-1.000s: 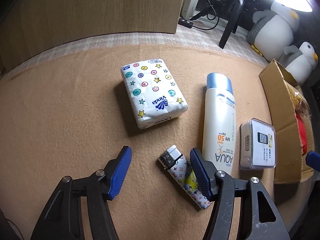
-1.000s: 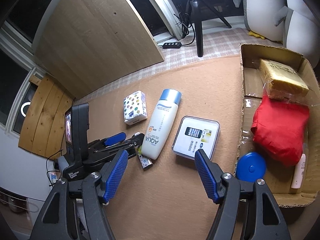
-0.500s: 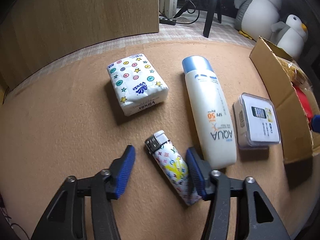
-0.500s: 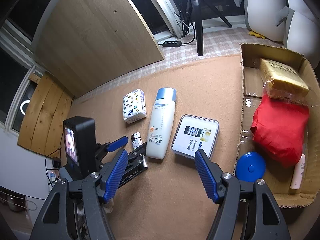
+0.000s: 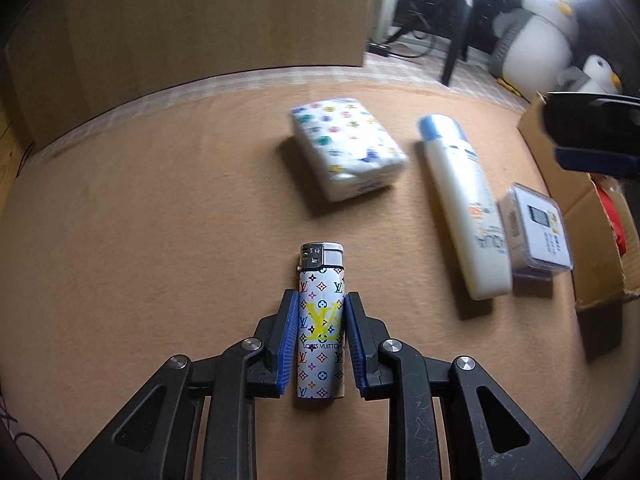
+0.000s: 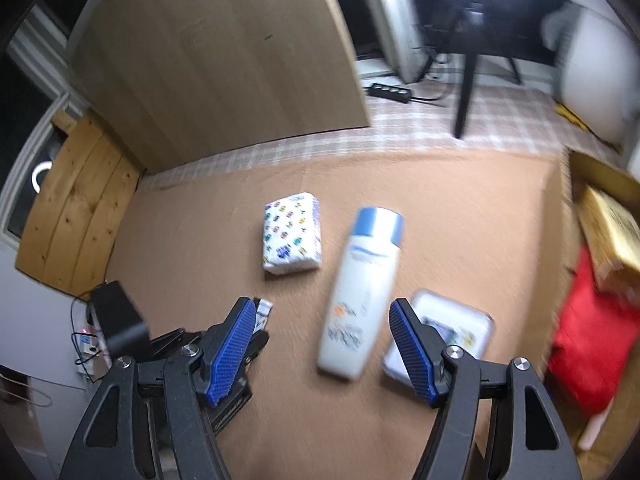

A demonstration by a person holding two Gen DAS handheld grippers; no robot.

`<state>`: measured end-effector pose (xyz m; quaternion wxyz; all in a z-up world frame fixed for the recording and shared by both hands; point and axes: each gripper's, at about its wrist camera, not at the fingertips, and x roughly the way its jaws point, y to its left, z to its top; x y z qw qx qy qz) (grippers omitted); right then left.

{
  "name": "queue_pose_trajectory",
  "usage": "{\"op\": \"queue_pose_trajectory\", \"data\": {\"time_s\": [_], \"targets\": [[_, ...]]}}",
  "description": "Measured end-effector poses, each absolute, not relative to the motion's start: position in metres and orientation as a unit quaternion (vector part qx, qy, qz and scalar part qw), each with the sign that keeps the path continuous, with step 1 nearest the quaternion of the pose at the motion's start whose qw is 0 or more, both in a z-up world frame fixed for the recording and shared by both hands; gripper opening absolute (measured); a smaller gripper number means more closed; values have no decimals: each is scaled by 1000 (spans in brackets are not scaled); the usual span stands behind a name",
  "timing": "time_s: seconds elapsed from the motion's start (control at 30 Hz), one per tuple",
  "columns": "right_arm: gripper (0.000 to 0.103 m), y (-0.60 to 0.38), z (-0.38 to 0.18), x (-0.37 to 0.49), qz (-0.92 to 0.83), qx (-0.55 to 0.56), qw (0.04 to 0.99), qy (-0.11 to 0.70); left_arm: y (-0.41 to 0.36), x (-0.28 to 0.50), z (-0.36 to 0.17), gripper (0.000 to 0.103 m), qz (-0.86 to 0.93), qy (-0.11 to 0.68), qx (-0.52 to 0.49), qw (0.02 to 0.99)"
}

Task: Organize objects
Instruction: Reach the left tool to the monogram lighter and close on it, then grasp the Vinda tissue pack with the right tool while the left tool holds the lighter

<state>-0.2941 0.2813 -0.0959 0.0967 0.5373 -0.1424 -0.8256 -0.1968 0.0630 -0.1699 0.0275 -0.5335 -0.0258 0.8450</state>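
Note:
My left gripper is shut on a white patterned lighter, its blue pads pressed on both sides, held above the tan mat. A white tissue pack, a white sunscreen bottle with a blue cap and a small clear case lie on the mat ahead. My right gripper is open and empty, above the near end of the sunscreen bottle, with the tissue pack to the left and the clear case behind its right finger. The lighter's tip shows beside its left finger.
An open cardboard box stands at the right with a red item and a yellow packet inside. A wooden board leans at the back. Plush penguins and a tripod leg are on the checked floor beyond.
My left gripper closed on the lighter, which now sits straight between the pads. My right gripper swung left and forward, now over the bottle; the box slid to the right edge.

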Motion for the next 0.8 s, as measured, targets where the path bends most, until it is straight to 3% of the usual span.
{"op": "queue_pose_trajectory", "data": {"time_s": [0.37, 0.8], "targets": [[66, 216, -139, -365, -808, 577, 100, -66, 17, -204, -168, 25, 842, -91, -531, 11], [66, 194, -174, -385, -793, 605, 70, -1, -5, -207, -167, 25, 841, -135, -525, 4]]}}
